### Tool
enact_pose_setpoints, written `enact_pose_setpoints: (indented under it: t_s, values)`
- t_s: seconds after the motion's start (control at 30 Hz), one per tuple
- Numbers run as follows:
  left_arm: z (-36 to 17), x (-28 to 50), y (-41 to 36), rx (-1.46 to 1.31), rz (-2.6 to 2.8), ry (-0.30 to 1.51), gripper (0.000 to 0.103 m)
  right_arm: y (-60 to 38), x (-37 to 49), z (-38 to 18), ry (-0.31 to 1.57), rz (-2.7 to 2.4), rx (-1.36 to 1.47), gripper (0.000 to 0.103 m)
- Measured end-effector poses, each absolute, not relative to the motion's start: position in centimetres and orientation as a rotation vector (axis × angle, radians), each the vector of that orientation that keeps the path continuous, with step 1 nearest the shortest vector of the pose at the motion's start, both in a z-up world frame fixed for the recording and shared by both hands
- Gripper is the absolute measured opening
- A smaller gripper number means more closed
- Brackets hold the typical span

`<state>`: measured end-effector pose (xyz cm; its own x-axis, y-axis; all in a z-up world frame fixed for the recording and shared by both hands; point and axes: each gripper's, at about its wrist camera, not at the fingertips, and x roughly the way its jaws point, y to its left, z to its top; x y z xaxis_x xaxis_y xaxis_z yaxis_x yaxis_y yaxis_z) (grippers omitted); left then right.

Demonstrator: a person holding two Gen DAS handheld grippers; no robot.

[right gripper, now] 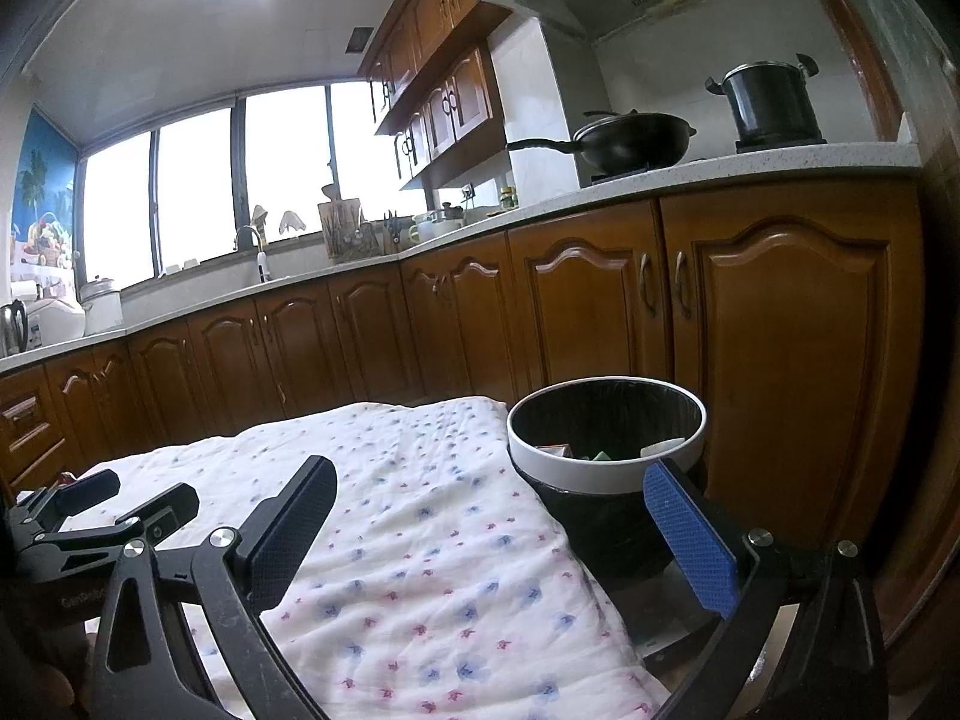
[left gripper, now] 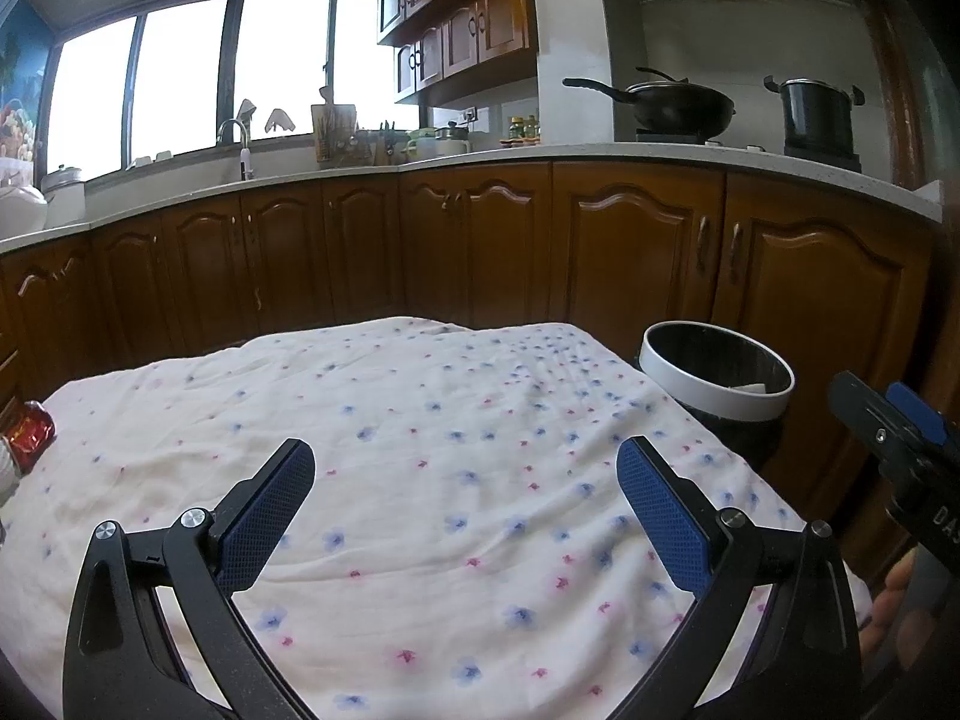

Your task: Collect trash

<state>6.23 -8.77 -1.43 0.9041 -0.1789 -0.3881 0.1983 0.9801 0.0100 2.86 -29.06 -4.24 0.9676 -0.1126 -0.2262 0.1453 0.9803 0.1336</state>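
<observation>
A black trash bin (left gripper: 714, 387) with a white rim stands on the floor off the table's far right corner. In the right wrist view the bin (right gripper: 606, 450) holds several scraps. A red shiny wrapper (left gripper: 27, 429) lies at the table's left edge. My left gripper (left gripper: 465, 510) is open and empty above the flowered tablecloth (left gripper: 420, 420). My right gripper (right gripper: 489, 531) is open and empty over the table's right edge, just short of the bin. The right gripper also shows at the right edge of the left wrist view (left gripper: 900, 438), and the left gripper at the left of the right wrist view (right gripper: 102, 510).
Brown kitchen cabinets (left gripper: 480, 246) with a white counter run behind the table. A wok (left gripper: 678, 102) and a pot (left gripper: 816, 117) sit on the stove at the right. A sink and tap (left gripper: 237, 144) stand under the window.
</observation>
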Motion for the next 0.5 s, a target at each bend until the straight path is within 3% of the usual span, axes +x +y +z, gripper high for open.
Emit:
enact_pose_setpoints:
  t_s: [0.5]
  values:
    - [-1.77,6.66,-8.16,0.053,-0.214,0.408,0.103,-28.85,3.37,-4.57,0.235,-0.126,0.151,0.103]
